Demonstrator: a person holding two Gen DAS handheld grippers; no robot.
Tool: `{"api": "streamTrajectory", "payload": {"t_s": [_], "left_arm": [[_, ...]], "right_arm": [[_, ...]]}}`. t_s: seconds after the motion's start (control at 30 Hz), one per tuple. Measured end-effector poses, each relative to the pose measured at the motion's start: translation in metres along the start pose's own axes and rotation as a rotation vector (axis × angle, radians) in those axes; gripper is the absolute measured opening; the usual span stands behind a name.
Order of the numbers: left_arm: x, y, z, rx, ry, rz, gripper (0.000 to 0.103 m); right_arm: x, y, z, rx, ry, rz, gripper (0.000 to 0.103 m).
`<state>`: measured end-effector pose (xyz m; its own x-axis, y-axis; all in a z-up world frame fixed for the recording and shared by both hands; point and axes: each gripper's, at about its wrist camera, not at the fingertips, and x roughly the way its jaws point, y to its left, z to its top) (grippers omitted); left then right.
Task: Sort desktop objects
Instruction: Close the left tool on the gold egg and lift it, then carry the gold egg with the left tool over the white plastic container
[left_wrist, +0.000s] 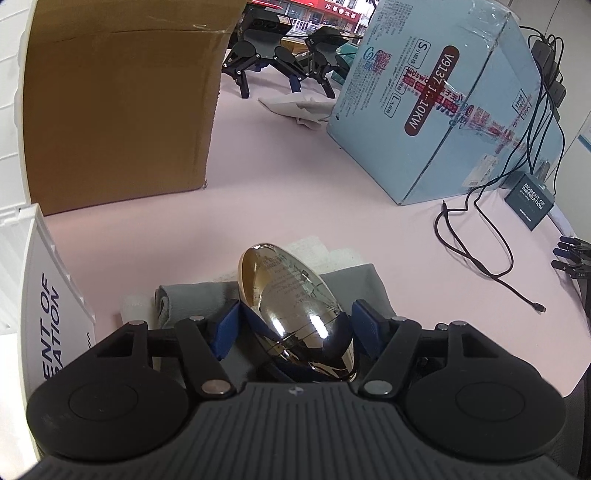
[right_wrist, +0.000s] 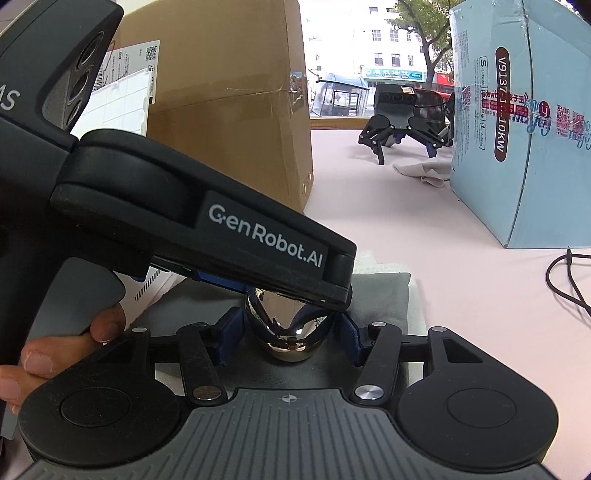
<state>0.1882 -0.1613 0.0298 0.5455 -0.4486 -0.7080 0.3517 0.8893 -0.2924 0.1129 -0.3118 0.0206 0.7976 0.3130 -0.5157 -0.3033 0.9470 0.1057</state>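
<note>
Both tongs, left (left_wrist: 295, 325) and right (right_wrist: 290, 328), pinch one glossy egg (left_wrist: 295, 306) over a grey cloth (left_wrist: 192, 299) at six o'clock; slick curves could squirt it onto the counter (left_wrist: 295, 206).

Your left gripper (left_wrist: 295, 325) brackets a shiny gold oval case (left_wrist: 295, 306), blue fingertips (left_wrist: 225, 328) at both flanks; contact unclear. The case lies on a grey cloth (left_wrist: 192, 299) at 6 o'clock on the pink table (left_wrist: 295, 206). Brown carton (left_wrist: 122, 99) at 10 o'clock. Blue carton (left_wrist: 454, 107) at 2 o'clock. Black cable (left_wrist: 480, 254) at 3 o'clock.
</note>
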Motion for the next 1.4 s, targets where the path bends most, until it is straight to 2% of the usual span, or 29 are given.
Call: {"api": "streamTrajectory", "payload": {"t_s": [0.37,0.7,1.2,1.4], "left_arm": [[-0.002,0.004,0.0,-0.021,-0.011,-0.029,0.061],[-0.014,0.004,0.003,-0.039,-0.045,-0.069,0.062],[-0.048,-0.004,0.012,-0.002,-0.121,-0.116,0.062],[-0.069,-0.008,0.013,0.009,-0.186,-0.154,0.062]], "right_arm": [[0.003,-0.004,0.001,-0.008,-0.03,-0.02,0.049],[-0.006,-0.006,0.001,0.006,-0.1,-0.021,0.049],[-0.026,-0.009,0.008,0.033,-0.25,0.005,0.049],[-0.036,-0.004,0.007,0.025,-0.362,-0.006,0.049]]}}
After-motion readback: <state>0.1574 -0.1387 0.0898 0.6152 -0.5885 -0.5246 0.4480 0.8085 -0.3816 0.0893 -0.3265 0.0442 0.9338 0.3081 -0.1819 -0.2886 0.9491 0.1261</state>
